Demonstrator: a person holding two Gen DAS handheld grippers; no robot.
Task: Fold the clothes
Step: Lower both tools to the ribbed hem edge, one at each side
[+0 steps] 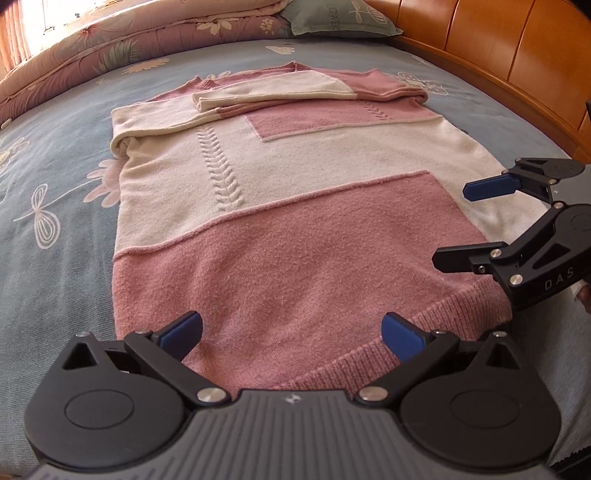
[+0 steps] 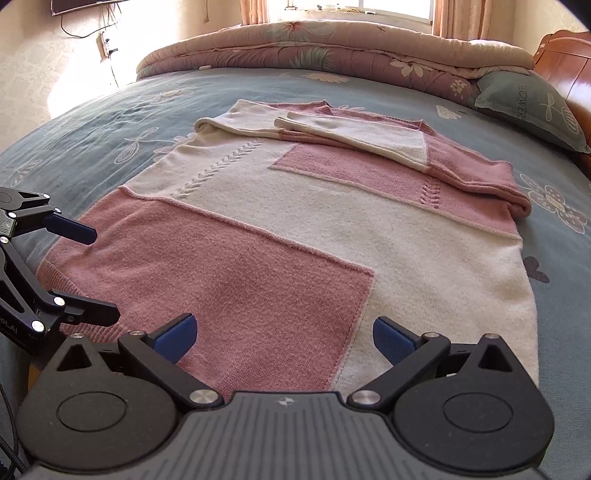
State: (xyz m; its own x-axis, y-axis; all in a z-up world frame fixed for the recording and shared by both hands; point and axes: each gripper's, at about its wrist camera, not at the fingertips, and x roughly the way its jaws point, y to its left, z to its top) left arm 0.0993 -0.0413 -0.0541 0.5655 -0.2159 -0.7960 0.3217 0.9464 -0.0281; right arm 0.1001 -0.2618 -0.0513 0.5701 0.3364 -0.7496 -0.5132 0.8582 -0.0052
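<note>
A pink and cream knit sweater lies flat on the bed, both sleeves folded across its chest at the far end. My left gripper hovers open over the ribbed pink hem, nothing between its blue pads. My right gripper is open above the hem's other half, over the pink and cream boundary. Each gripper shows in the other's view: the right one at the sweater's right edge, the left one at its left corner, both open.
The bed sheet is blue with flower prints. A rolled floral quilt and a grey-green pillow lie at the far end. A wooden headboard runs along the right.
</note>
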